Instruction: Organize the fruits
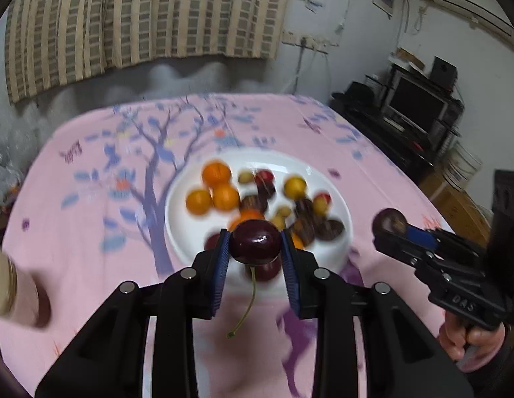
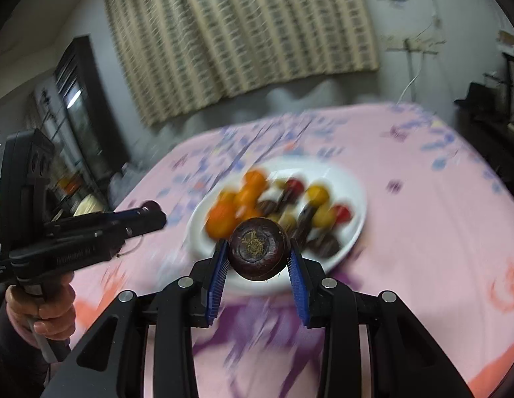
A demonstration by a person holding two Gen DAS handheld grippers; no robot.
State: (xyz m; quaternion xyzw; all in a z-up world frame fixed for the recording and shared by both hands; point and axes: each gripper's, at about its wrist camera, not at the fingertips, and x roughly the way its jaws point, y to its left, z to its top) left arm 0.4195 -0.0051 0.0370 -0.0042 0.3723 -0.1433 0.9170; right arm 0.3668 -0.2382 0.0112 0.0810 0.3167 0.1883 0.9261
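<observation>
In the left wrist view, the left tongs (image 1: 256, 243) are closed around a dark red cherry (image 1: 256, 243). The two blue pads (image 1: 222, 272) press on its sides. Its thin green stem (image 1: 245, 311) hangs down toward 6 o'clock. Past the cherry is a white plate (image 1: 182, 229) on the desk with a pink cloth (image 1: 74, 232). The plate holds blurry fruits: small oranges (image 1: 216, 174) at 10 o'clock, yellow ones (image 1: 295, 186) at 2 o'clock, and dark ones (image 1: 329, 229) at 4 o'clock. At 3 o'clock of the plate the right tongs (image 1: 391, 224) are held above the cloth. They hold a round dark fruit (image 1: 389, 221) at their tip. A hand (image 1: 469, 341) grips the handle.

In the right wrist view, the right tongs (image 2: 258, 253) are closed on the dark fruit (image 2: 258, 253), a purple-brown ball with a yellowish ring on its face. Both blue pads (image 2: 298, 287) touch its sides. Behind it sits the plate (image 2: 358, 215) with the same blurry fruits: oranges (image 2: 222, 220) at 9 o'clock, yellow ones (image 2: 318, 194) and a red one (image 2: 342, 212) at 3 o'clock. At 9 o'clock of the plate the left tongs (image 2: 150, 210) are seen from the side, with the cherry (image 2: 150, 205) at their tip. A hand (image 2: 41, 311) holds them from below.
</observation>
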